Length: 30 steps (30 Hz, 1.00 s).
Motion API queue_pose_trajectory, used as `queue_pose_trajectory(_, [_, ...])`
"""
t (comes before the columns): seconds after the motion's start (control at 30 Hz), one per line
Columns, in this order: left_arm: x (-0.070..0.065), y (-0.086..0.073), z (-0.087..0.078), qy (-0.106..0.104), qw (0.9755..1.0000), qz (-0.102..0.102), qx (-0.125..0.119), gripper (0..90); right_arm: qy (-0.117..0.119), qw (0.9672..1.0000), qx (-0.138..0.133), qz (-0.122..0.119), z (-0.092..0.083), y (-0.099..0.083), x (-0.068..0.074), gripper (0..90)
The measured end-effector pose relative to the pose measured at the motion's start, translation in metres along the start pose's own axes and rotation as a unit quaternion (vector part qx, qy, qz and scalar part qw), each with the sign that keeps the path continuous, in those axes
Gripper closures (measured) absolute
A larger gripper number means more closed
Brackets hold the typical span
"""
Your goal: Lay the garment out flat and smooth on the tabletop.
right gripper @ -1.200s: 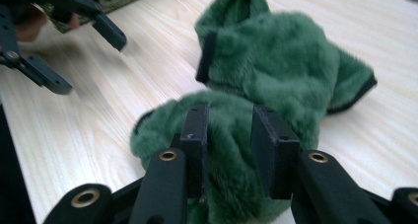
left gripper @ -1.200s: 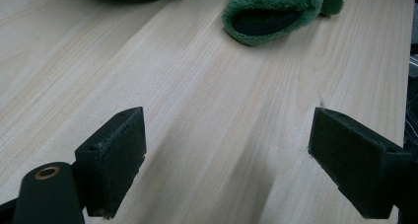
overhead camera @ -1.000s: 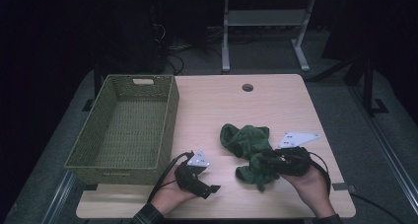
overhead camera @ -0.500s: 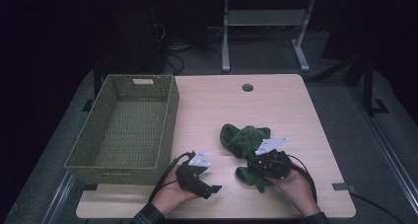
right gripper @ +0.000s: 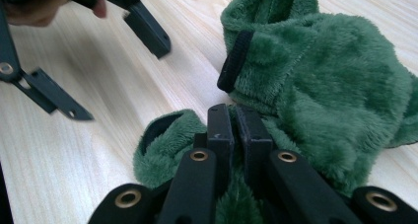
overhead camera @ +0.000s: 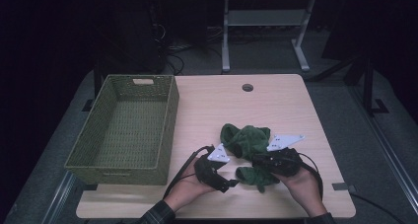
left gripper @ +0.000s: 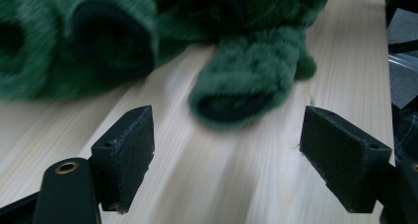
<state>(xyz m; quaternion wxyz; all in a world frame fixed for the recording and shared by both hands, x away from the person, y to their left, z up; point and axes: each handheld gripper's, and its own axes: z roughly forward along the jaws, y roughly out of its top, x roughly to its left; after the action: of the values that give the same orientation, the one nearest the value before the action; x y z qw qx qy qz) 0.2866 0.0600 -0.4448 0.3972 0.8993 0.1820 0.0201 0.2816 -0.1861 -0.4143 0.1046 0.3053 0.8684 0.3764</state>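
Observation:
A green fleece garment (overhead camera: 249,140) lies crumpled on the wooden table (overhead camera: 207,105), right of centre. My right gripper (overhead camera: 255,162) is shut on a fold of it near a dark-lined sleeve opening; in the right gripper view the pads (right gripper: 235,123) pinch the green pile (right gripper: 335,86). My left gripper (overhead camera: 231,183) is open just left of the garment's near sleeve. Its jaws have just been closing a little. In the left gripper view the sleeve cuff (left gripper: 246,81) lies just ahead of the gripper (left gripper: 226,155), with nothing between the pads.
A green woven basket (overhead camera: 167,130) stands empty on the table's left side. A cable hole (overhead camera: 247,87) sits near the far edge. Beyond the table are a dark floor and a white frame (overhead camera: 263,21). Both hands are close to the near edge.
The right gripper has slid left onto the garment and closed on a fold. The left hand has moved right, toward the near sleeve.

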Motion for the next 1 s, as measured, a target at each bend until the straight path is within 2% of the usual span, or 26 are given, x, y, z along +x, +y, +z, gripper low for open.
queue_pose_trajectory(0.1, [-0.002,0.012,0.015,-0.015,0.9998,0.013,-0.003,20.5,0.0,1.0,-0.004,0.002,-0.002,0.0,0.0,85.5])
queue_pose_trajectory(0.2, [-0.004,0.016,0.024,-0.023,0.9995,0.022,-0.006,19.9,0.0,1.0,-0.005,0.004,-0.002,-0.001,-0.001,85.5])
queue_pose_trajectory(0.27, [-0.006,0.018,0.035,-0.025,0.9993,0.026,0.006,19.9,0.0,1.0,-0.007,0.004,-0.003,-0.001,-0.001,85.5])
queue_pose_trajectory(0.37, [-0.004,0.017,0.044,-0.031,0.9989,0.026,0.025,25.3,0.0,1.0,-0.006,0.008,-0.005,-0.002,-0.002,85.6])
queue_pose_trajectory(0.43, [-0.003,0.017,0.046,-0.029,0.9989,0.029,0.023,37.7,-0.001,0.9999,-0.008,0.007,-0.005,-0.002,-0.002,85.7])
queue_pose_trajectory(0.53, [-0.003,0.017,0.046,-0.027,0.9988,0.034,0.022,58.7,-0.001,0.9999,-0.011,0.009,-0.007,-0.002,-0.003,85.7])
queue_pose_trajectory(0.57, [-0.003,0.017,0.045,-0.024,0.9987,0.037,0.024,58.7,-0.001,0.9999,-0.011,0.009,-0.007,-0.002,-0.003,85.7])
queue_pose_trajectory(0.6, [-0.004,0.017,0.045,-0.024,0.9987,0.036,0.027,70.0,0.0,0.9999,-0.013,0.007,-0.008,-0.003,-0.003,85.9])
queue_pose_trajectory(0.63, [-0.004,0.017,0.043,-0.024,0.9987,0.033,0.031,73.3,-0.001,0.9999,-0.014,0.008,-0.009,-0.003,-0.004,86.0])
queue_pose_trajectory(0.73, [-0.004,0.018,0.035,-0.017,0.9984,0.037,0.04,75.8,0.0,0.9997,-0.02,0.012,-0.012,-0.003,-0.004,86.3])
queue_pose_trajectory(0.8, [-0.002,0.018,0.028,-0.01,0.9987,0.034,0.036,76.0,-0.004,0.9996,-0.025,0.008,-0.015,-0.003,-0.005,86.5])
queue_pose_trajectory(0.97, [0.005,0.014,0.009,0.01,0.9995,0.014,0.028,76.0,-0.017,0.9989,-0.043,0.009,-0.027,-0.005,-0.01,86.8])
queue_pose_trajectory(1.0, [0.008,0.01,-0.001,0.024,0.9993,0.011,0.028,76.0,-0.02,0.9988,-0.045,0.011,-0.03,-0.006,-0.011,86.8])
